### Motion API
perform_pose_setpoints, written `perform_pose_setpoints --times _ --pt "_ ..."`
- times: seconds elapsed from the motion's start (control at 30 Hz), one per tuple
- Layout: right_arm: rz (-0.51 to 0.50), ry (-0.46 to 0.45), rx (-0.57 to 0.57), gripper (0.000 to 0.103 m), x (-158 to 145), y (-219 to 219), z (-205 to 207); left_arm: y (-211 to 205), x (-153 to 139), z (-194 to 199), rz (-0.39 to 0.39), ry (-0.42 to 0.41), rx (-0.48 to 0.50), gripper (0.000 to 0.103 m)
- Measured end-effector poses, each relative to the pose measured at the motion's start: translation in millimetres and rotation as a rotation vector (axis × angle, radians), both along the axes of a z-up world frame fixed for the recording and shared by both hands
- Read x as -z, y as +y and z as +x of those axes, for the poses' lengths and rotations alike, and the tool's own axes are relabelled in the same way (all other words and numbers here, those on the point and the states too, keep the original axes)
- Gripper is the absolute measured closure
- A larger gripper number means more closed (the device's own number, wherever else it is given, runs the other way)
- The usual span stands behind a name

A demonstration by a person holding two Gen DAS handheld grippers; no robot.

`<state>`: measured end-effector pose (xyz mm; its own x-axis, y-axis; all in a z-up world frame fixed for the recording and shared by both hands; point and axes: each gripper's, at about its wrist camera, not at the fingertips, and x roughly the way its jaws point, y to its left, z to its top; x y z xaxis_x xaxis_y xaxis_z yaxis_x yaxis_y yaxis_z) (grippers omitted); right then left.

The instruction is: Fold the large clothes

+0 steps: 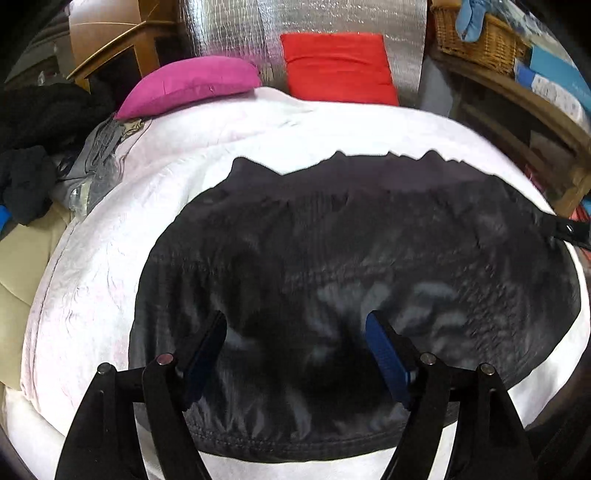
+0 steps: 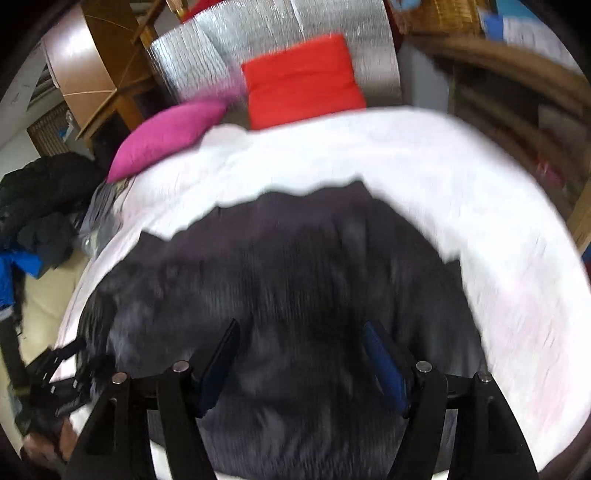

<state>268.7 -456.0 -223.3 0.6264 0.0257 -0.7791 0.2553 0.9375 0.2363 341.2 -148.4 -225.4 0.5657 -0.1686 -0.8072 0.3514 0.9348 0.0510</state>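
White bedding (image 1: 110, 229) covers a bed, with a magenta pillow (image 1: 188, 83) and a red cushion (image 1: 338, 68) at its far edge against a silver foil panel (image 1: 295, 22). On the bedding lies the dark garment (image 1: 332, 266), spread flat and reaching to the near edge. Above it, the left gripper (image 1: 295, 354) hangs with its fingers (image 1: 386, 356) apart, nothing between them. Over the same cloth, the right gripper (image 2: 301, 360) hangs with fingers (image 2: 384, 363) apart, gripping nothing. Beyond the bed's right edge, a wicker basket (image 1: 476, 38) sits on a wooden shelf.
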Motion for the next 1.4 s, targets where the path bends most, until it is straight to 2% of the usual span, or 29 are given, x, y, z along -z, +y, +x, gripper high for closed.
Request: perform_pose_setpoints --times 0.13,0.33,0.4,0.57,0.67,0.8,0.97,1.07,1.2,1.3,1.37,1.4 --pt "0.002 0.011 0.006 0.030 -5 2 26 -11 3 5 0.023 -0.022 -0.013 0.025" --pt "-0.010 0.169 0.024 0.030 42 7 79 -22 16 -3 0.086 -0.033 -0.008 0.025" --pt "-0.030 0.171 0.026 0.031 42 9 77 -20 16 -6 0.094 -0.040 -0.008 0.025" --pt "-0.037 0.090 0.024 0.031 7 14 40 -15 11 -11 0.091 -0.058 -0.014 0.025" --pt "-0.106 0.056 0.028 0.031 -9 19 -3 -15 9 -15 0.089 -0.069 -0.005 0.025" --pt "-0.101 0.070 0.044 0.031 -11 17 -44 -16 9 -18 0.097 -0.075 0.001 0.025" --pt "-0.091 0.180 0.035 0.030 21 25 -45 -20 13 -19 0.110 -0.070 0.013 0.025" --pt "-0.139 0.232 0.016 0.030 33 31 -36 -20 15 -19 0.116 -0.067 0.020 0.025" --pt "-0.075 0.169 0.031 0.031 11 25 -27 -20 16 -15 0.116 -0.062 0.024 0.025" --pt "-0.094 0.139 0.037 0.031 2 25 -13 -21 15 -14 0.117 -0.066 0.027 0.025" --pt "-0.093 0.143 0.037 0.047 5 25 -3 -21 14 -14 0.118 -0.069 0.030 0.025" --pt "-0.070 0.168 0.033 0.048 12 24 1 -21 15 -14 0.119 -0.069 0.032 0.025"
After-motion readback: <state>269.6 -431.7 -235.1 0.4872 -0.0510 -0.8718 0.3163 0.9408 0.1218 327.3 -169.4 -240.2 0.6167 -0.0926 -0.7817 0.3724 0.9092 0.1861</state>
